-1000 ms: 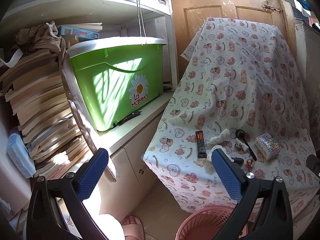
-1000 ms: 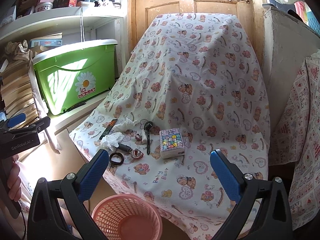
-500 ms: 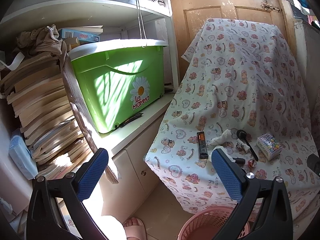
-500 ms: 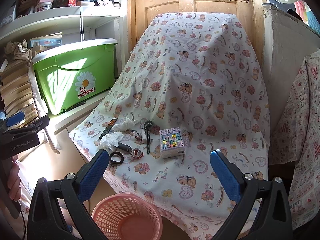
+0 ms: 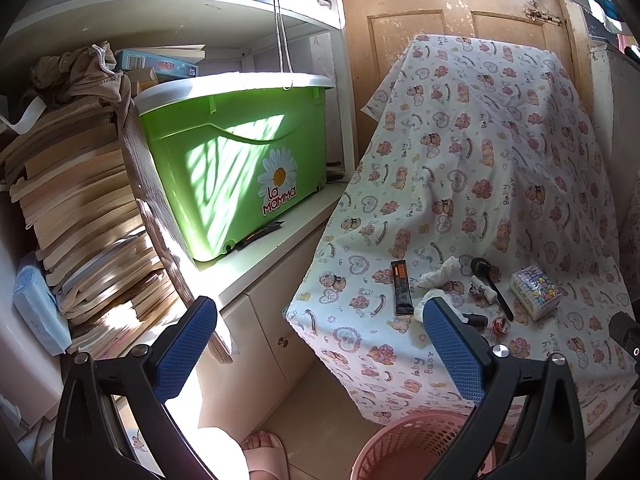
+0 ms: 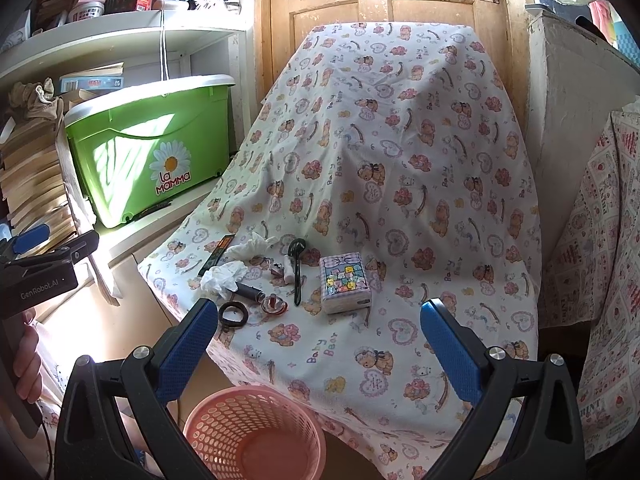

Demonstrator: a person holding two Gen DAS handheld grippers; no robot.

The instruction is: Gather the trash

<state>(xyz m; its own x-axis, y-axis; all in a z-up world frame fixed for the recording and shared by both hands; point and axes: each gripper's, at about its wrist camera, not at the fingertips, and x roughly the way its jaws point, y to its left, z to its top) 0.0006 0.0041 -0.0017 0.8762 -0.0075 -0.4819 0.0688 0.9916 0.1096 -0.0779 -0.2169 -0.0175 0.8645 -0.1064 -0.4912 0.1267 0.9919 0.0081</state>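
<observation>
A teddy-print sheet (image 6: pixel 400 184) covers a chair-like seat. On it lie two crumpled white tissues (image 6: pixel 224 276) (image 6: pixel 252 246), a black sachet (image 6: pixel 216 256), a black spoon (image 6: pixel 298 268), a dark tube (image 6: pixel 250 290), a black ring (image 6: pixel 233 315), a small red item (image 6: pixel 274 303) and a tissue pack (image 6: pixel 344 282). A pink mesh basket (image 6: pixel 256 436) stands on the floor below. My right gripper (image 6: pixel 316 340) is open and empty, above the basket. My left gripper (image 5: pixel 320 336) is open and empty, left of the seat; the sachet (image 5: pixel 401 288) and tissues (image 5: pixel 438 276) show there.
A green "La Mamma" storage box (image 5: pixel 236 160) sits on a white cabinet (image 5: pixel 256 320) to the left, beside stacked books (image 5: pixel 76 216). A wooden door (image 6: pixel 380 4) stands behind the seat. Another covered piece (image 6: pixel 600 260) stands at right. A foot in a pink slipper (image 5: pixel 264 452) is on the floor.
The left gripper has drifted slightly, so the view shifted down a little. The right gripper has hardly moved. Nothing was taken hold of.
</observation>
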